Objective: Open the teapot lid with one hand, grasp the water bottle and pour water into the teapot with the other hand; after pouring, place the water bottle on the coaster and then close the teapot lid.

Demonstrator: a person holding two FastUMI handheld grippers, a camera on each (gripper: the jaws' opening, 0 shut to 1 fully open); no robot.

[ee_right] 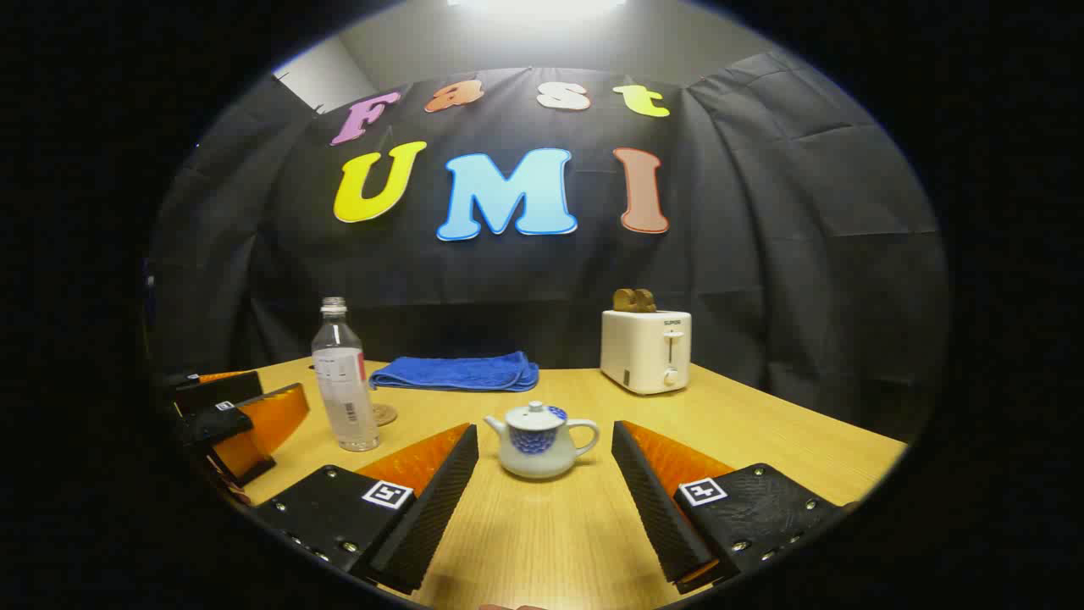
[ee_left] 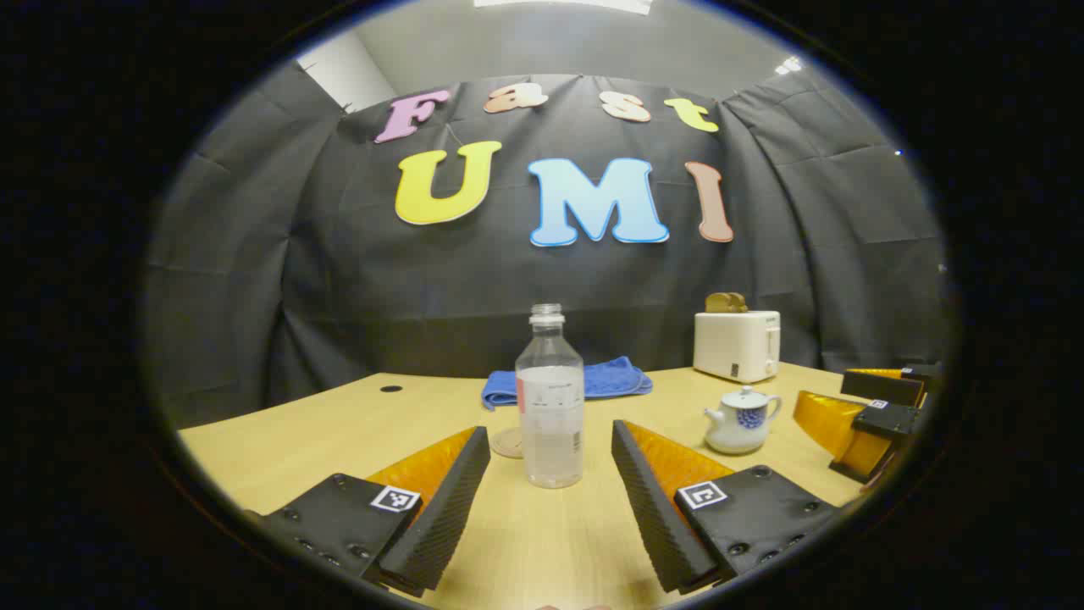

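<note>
Both hand-held grippers hovered spread wide over the desk (ee_left: pixel 279 432), holding nothing. Between the left hand-held gripper (ee_left: pixel 550 496) fingers stood the uncapped water bottle (ee_left: pixel 550 402), the coaster (ee_left: pixel 509 442) just behind it. Ahead of the right hand-held gripper (ee_right: pixel 546 500) sat the lidded teapot (ee_right: pixel 539 440). Farther back lay a blue towel (ee_right: pixel 457 373) and a toaster (ee_right: pixel 646 350).

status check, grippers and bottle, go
Left gripper open, lined up on water bottle. Right gripper open, facing teapot, lid on. Nothing between.
</note>
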